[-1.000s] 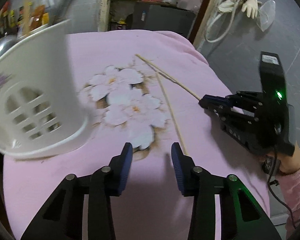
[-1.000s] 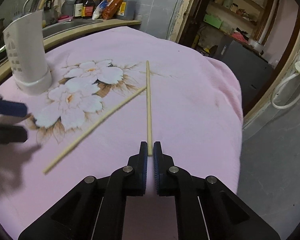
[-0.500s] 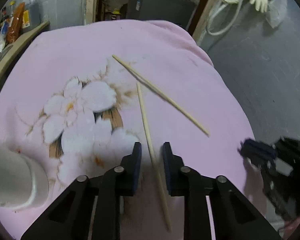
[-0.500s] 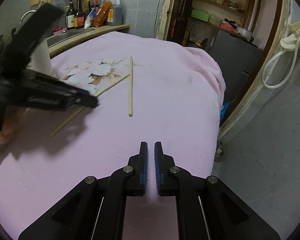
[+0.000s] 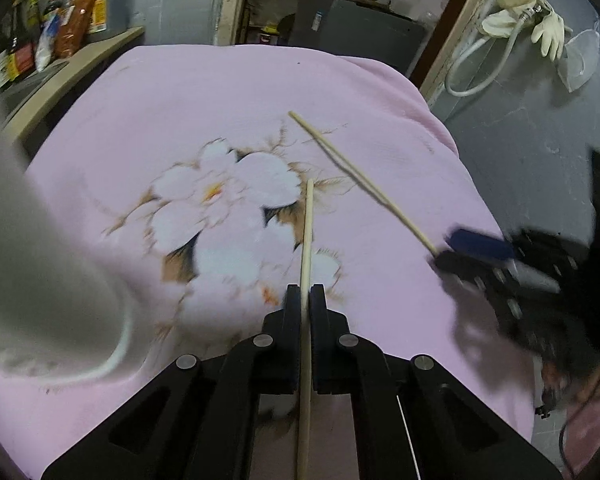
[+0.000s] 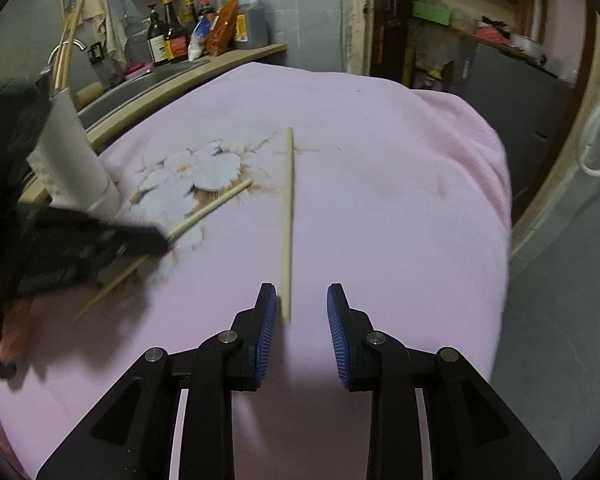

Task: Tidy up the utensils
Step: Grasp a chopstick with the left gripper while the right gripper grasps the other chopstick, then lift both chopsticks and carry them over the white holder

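A: What has changed since a second ago?

B: The left gripper [image 5: 305, 300] swung away from the white holder [image 5: 40, 272] and over to the nearer chopstick [image 5: 306, 264]. Its fingers were apart; now they are pinched shut on that stick, which runs straight between the pads toward twelve o'clock. The right gripper [image 6: 301, 316] was shut at the end of the other chopstick [image 6: 287, 220]; its jaws are now opening, with the stick's near end lying on the cloth between them, closer to the left pad and not pressed by either.

A: Lay out the scene, biggest thing first.

B: A pink cloth [image 6: 400, 200] with a flower print covers the table. In the left view the holder fills the nine o'clock side, blurred. In the right view it stands at about ten o'clock with a few sticks rising out of its top. Then both grippers, then the two loose chopsticks, near each other but apart.

A: How far along is the tidying?

B: Partly done, I judge. Some sticks already seem to be in the holder. Two are still out: one gripped low over the cloth, one lying free. Both still need carrying to the holder at ten o'clock and dropping in upright.
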